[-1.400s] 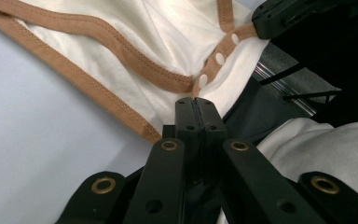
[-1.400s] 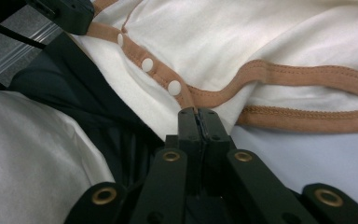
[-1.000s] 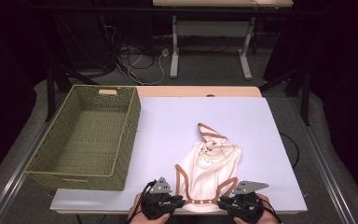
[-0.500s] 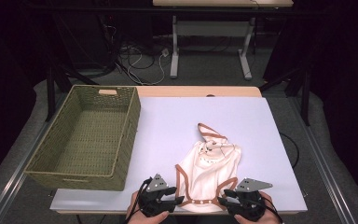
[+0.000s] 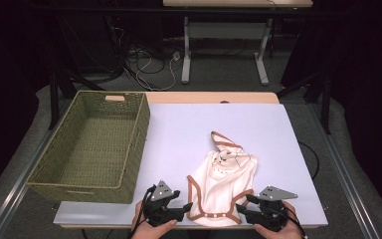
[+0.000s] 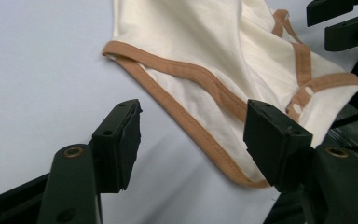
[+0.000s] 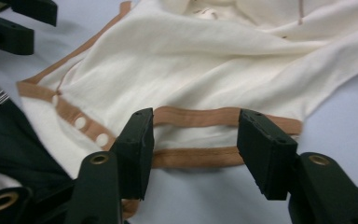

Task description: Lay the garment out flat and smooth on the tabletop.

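Observation:
A cream baby bodysuit (image 5: 225, 183) with brown trim lies flat on the white table (image 5: 179, 129), its snap hem toward the front edge. My left gripper (image 5: 185, 207) sits at the hem's left corner and my right gripper (image 5: 242, 206) at its right corner. In the left gripper view, the left gripper (image 6: 193, 126) straddles the brown-trimmed leg edge (image 6: 200, 126) without touching it. In the right gripper view, the right gripper (image 7: 196, 128) stands around the doubled brown band (image 7: 196, 116), pads clear of it. Both sets of jaws have just been opening, with cloth between them.
A woven green basket (image 5: 134, 144) stands on the table's left side, with nothing in it. Bare tabletop stretches behind and to the right of the garment. Table legs and cables stand on the floor beyond the far edge.
Both grippers' jaws have spread apart and let go of the bodysuit's lower corners. The hands stay at the front edge and the garment lies still.

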A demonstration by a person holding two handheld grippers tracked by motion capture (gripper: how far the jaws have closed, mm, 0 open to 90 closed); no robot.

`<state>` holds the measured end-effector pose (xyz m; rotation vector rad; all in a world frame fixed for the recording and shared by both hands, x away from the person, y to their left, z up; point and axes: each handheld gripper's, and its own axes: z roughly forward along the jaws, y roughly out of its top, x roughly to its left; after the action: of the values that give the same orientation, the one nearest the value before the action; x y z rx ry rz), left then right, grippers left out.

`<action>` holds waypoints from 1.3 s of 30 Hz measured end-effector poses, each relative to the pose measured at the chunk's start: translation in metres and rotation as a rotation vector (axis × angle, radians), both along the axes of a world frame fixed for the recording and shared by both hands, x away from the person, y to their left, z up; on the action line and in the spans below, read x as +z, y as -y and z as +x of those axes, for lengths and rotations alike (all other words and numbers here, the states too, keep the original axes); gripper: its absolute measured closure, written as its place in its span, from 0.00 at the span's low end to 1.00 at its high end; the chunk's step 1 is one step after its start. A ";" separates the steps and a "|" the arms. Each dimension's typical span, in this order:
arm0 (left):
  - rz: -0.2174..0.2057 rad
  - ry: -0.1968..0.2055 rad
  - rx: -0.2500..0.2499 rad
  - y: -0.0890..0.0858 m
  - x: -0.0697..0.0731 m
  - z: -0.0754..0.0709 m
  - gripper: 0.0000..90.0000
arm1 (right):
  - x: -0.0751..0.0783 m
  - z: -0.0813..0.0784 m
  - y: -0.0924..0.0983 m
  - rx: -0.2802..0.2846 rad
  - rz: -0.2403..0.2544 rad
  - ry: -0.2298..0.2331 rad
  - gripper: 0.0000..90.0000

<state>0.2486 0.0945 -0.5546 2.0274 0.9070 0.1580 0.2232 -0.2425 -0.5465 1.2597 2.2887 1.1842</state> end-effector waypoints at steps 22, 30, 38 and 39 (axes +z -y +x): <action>-0.038 0.017 0.008 -0.006 -0.002 0.009 0.38 | -0.006 0.028 0.026 -0.197 0.000 -0.017 0.67; -0.034 0.020 0.022 -0.006 -0.003 0.013 0.38 | -0.013 0.035 0.023 -0.227 -0.001 -0.047 0.69; -0.081 -0.038 0.075 -0.009 0.002 0.024 0.41 | -0.015 0.036 0.024 -0.249 0.023 -0.054 0.81; -0.086 -0.041 0.086 -0.009 0.003 0.025 0.41 | -0.016 0.036 0.023 -0.247 0.030 -0.054 0.83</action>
<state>0.2734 0.1031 -0.5516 1.9192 1.0106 0.1232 0.2592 -0.2652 -0.5621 1.5499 2.0825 1.1127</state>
